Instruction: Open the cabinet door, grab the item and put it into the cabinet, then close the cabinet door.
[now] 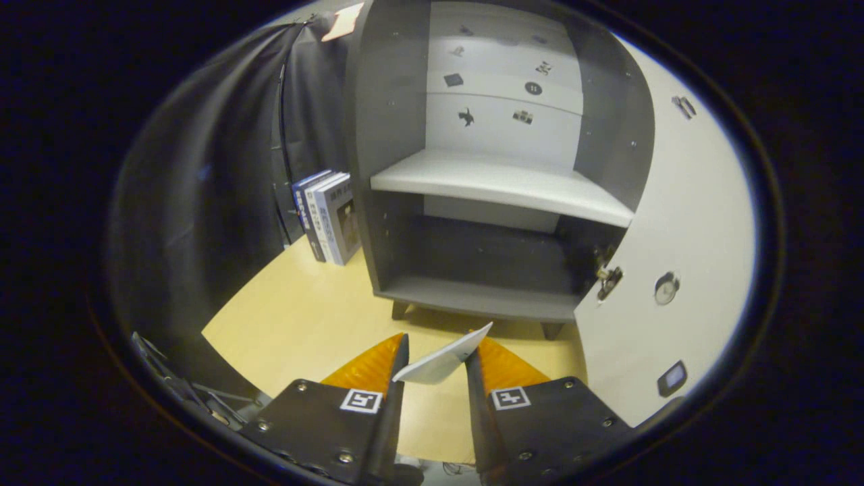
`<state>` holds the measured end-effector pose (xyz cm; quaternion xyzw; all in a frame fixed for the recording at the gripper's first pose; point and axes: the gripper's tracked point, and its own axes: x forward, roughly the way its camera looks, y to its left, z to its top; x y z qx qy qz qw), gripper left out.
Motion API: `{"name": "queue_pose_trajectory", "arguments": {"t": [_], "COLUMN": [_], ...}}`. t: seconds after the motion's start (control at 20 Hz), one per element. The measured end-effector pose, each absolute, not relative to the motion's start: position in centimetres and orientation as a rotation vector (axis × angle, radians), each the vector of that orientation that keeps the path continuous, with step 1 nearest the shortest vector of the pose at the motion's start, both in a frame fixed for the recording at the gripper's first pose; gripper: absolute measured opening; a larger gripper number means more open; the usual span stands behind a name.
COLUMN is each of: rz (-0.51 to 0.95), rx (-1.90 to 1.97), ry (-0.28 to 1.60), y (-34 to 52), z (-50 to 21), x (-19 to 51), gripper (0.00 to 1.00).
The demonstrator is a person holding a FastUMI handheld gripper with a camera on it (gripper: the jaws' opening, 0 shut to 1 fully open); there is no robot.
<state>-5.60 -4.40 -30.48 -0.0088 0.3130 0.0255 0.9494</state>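
A thin, flat white card (443, 361) is held between the two fingers of the gripper (436, 361), tilted, with its far corner raised toward one o'clock and its near end resting against the left finger. The fingers are drawn narrow, and both appear to press on the card's edges, though the contact on the right finger is only partly visible. The card sits above the pale wooden table (297, 324), well short of the cabinet (499, 202), which lies at twelve o'clock beyond the fingertips.

The main hazard is judged to be the grip itself: an item this thin, caught by its edges and already askew, could pivot or slip out if the approach is jolted. The raised corner could also be snagged on the front lip of the bottom panel or on the shelf (499, 185) if the entry is made too low or too high. The open door (668, 223), standing at two to three o'clock with its hinge (607, 277) exposed, could be struck if the gripper drifts right.

The cabinet is seen open. Nothing is visible on its light shelf, and nothing can be made out in the dark lower compartment, though its depths are shadowed. Small dark stickers are seen on the back panel. A few books (327, 216) are stood upright just left of the cabinet, at eleven o'clock.
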Motion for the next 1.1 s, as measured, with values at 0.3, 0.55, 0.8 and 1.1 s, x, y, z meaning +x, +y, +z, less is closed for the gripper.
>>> {"name": "queue_pose_trajectory", "arguments": {"t": [0.3,0.55,0.8,1.1], "rz": [0.028,-0.001,-0.004,0.053], "rx": [-0.017,-0.007,-0.003,-0.006], "ry": [0.463,0.372,0.424,0.498], "y": [-5.6,-6.8,-7.0,-5.1], "z": [-19.9,-15.7,-17.7,-22.1], "x": [0.8,6.2,7.7,6.3], "gripper": [0.44,0.43,0.44,0.44]}}
